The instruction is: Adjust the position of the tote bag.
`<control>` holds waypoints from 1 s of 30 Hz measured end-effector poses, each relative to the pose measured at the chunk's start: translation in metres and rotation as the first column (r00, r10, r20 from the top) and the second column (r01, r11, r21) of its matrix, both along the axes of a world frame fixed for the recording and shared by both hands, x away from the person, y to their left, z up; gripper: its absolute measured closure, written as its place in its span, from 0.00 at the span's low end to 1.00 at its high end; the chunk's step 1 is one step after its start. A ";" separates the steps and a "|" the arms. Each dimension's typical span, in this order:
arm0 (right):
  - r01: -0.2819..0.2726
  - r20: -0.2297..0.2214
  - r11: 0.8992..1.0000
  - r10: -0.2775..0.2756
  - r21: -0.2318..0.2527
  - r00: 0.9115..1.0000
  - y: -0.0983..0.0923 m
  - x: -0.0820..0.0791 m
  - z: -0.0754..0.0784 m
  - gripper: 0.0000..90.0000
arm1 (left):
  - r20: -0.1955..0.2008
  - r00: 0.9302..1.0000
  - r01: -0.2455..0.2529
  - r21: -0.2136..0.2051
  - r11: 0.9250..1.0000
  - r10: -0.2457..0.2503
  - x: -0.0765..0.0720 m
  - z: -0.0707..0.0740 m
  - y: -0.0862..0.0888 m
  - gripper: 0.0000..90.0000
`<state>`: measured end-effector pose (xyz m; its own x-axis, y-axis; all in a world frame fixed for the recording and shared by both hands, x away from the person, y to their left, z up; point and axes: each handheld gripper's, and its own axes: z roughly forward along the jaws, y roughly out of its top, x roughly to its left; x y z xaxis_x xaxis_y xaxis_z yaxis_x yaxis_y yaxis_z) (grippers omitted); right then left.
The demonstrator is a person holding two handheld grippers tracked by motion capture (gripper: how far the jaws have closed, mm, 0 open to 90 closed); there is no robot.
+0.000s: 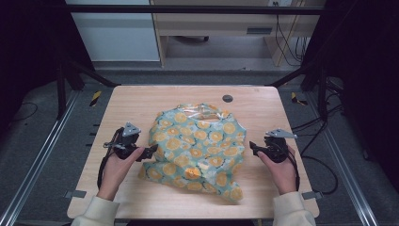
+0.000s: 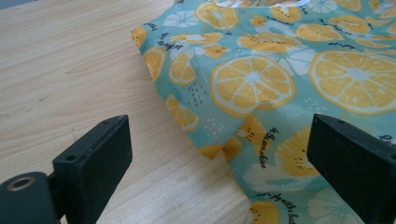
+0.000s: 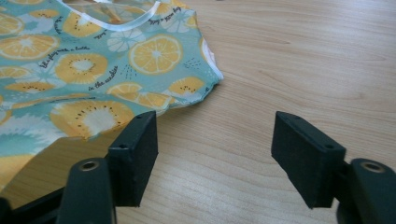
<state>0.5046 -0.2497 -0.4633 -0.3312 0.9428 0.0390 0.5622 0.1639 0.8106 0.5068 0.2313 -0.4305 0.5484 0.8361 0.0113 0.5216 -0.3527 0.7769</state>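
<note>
A crumpled teal cloth (image 1: 197, 141) printed with orange slices lies in the middle of the wooden table (image 1: 141, 101). A person's hands hold a gripper on either side of it. My left gripper (image 1: 151, 151) is at the cloth's left edge. In the left gripper view its jaws stand wide apart (image 2: 219, 154), with a corner of the cloth (image 2: 280, 70) between them and no pad pressing on it. My right gripper (image 1: 251, 147) is just right of the cloth, open over bare wood (image 3: 215, 149). The cloth's white-trimmed edge (image 3: 70, 65) lies beside one of its jaws.
A dark round plug (image 1: 227, 98) sits in the table near its far edge. A black metal frame (image 1: 188, 8) surrounds the table, and cables (image 1: 324, 165) trail on the floor at the right. Bare wood lies around the cloth on every side.
</note>
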 end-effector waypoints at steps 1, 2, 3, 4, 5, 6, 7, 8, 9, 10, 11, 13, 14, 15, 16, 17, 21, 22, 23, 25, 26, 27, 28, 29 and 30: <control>0.000 0.000 1.000 0.000 0.003 1.000 0.000 0.000 0.000 0.32 | 0.000 1.000 0.000 0.000 1.000 0.000 0.000 0.000 0.000 0.07; -0.002 -0.002 1.000 0.002 0.008 1.000 0.001 0.001 0.002 0.30 | -0.003 1.000 0.000 -0.001 1.000 0.000 0.000 0.001 0.000 0.07; -0.002 -0.002 1.000 0.002 0.008 1.000 0.001 0.001 0.002 0.30 | -0.003 1.000 0.000 -0.001 1.000 0.000 0.000 0.001 0.000 0.07; -0.003 0.003 1.000 0.003 0.009 1.000 0.003 0.002 0.004 0.29 | -0.004 1.000 0.001 0.002 1.000 -0.001 0.001 0.002 0.000 0.07; -0.008 0.001 1.000 0.008 0.010 1.000 0.004 0.003 0.006 0.28 | -0.004 1.000 0.001 0.002 1.000 -0.001 0.001 0.002 0.000 0.07; -0.020 0.000 1.000 0.020 0.007 1.000 0.005 0.006 0.008 0.27 | -0.011 1.000 0.006 -0.004 1.000 -0.006 0.004 0.004 -0.001 0.07; -0.026 -0.001 1.000 0.026 0.005 1.000 0.005 0.008 0.010 0.28 | -0.015 1.000 0.011 0.005 1.000 -0.010 0.006 0.006 -0.002 0.07; -0.029 -0.010 1.000 0.029 0.008 1.000 0.006 0.012 0.013 0.28 | -0.017 1.000 0.007 0.021 1.000 -0.006 0.008 0.007 -0.002 0.07; -0.036 -0.012 0.999 0.036 0.002 0.999 0.007 0.016 0.016 0.28 | -0.022 1.000 0.003 0.037 0.999 -0.003 0.011 0.008 -0.003 0.07; -0.042 -0.014 0.999 0.042 0.003 0.999 0.008 0.020 0.019 0.29 | -0.031 1.000 0.006 0.049 0.999 -0.005 0.015 0.009 -0.004 0.07; -0.054 -0.021 0.999 0.054 0.000 0.998 0.010 0.024 0.021 0.29 | -0.031 1.000 0.006 0.049 0.999 -0.005 0.015 0.009 -0.004 0.07; -0.066 -0.038 0.998 0.066 -0.016 0.997 0.013 0.033 0.023 0.31 | -0.060 0.998 -0.011 0.025 1.000 0.012 0.030 0.012 -0.006 0.07; -0.074 -0.044 0.997 0.072 -0.026 0.996 0.015 0.039 0.024 0.31 | -0.073 0.997 -0.019 0.011 1.000 0.020 0.036 0.012 -0.007 0.07; -0.074 -0.044 0.997 0.072 -0.026 0.996 0.015 0.039 0.024 0.31 | -0.073 0.997 -0.019 0.011 1.000 0.020 0.036 0.012 -0.007 0.07; -0.089 -0.058 0.996 0.087 -0.029 0.994 0.018 0.051 0.024 0.32 | -0.100 0.994 -0.032 0.010 0.999 0.033 0.047 0.010 -0.012 0.07; -0.091 -0.066 0.995 0.089 -0.034 0.994 0.020 0.055 0.024 0.32 | -0.110 0.993 -0.038 0.016 0.999 0.039 0.052 0.009 -0.015 0.07; -0.110 -0.110 0.993 0.104 -0.048 0.989 0.026 0.075 0.015 0.33 | -0.147 0.988 -0.050 0.028 0.998 0.054 0.070 0.003 -0.026 0.07; -0.113 -0.122 0.992 0.105 -0.061 0.987 0.028 0.080 0.013 0.33 | -0.150 0.987 -0.050 0.030 0.998 0.054 0.072 0.003 -0.028 0.07; -0.113 -0.122 0.992 0.105 -0.061 0.987 0.028 0.080 0.013 0.33 | -0.150 0.987 -0.050 0.030 0.998 0.054 0.072 0.003 -0.028 0.07; -0.114 -0.128 0.992 0.107 -0.053 0.986 0.032 0.089 0.006 0.34 | -0.146 0.987 -0.056 0.035 0.998 0.061 0.076 0.002 -0.033 0.07; -0.113 -0.136 0.992 0.105 -0.052 0.985 0.032 0.091 0.002 0.34 | -0.144 0.988 -0.054 0.033 0.998 0.058 0.076 0.003 -0.034 0.07; -0.113 -0.136 0.992 0.105 -0.052 0.985 0.032 0.091 0.002 0.34 | -0.144 0.988 -0.054 0.033 0.998 0.058 0.076 0.003 -0.034 0.07; -0.107 -0.150 0.993 0.097 -0.054 0.984 0.032 0.095 -0.004 0.34 | -0.138 0.989 -0.050 0.033 0.998 0.054 0.075 0.004 -0.034 0.07; -0.108 -0.150 0.993 0.099 -0.052 0.984 0.033 0.096 -0.006 0.34 | -0.138 0.989 -0.050 0.033 0.998 0.054 0.075 0.004 -0.034 0.07; -0.111 -0.146 0.993 0.102 -0.051 0.984 0.033 0.097 -0.007 0.34 | -0.131 0.990 -0.049 0.037 0.998 0.054 0.073 0.006 -0.033 0.06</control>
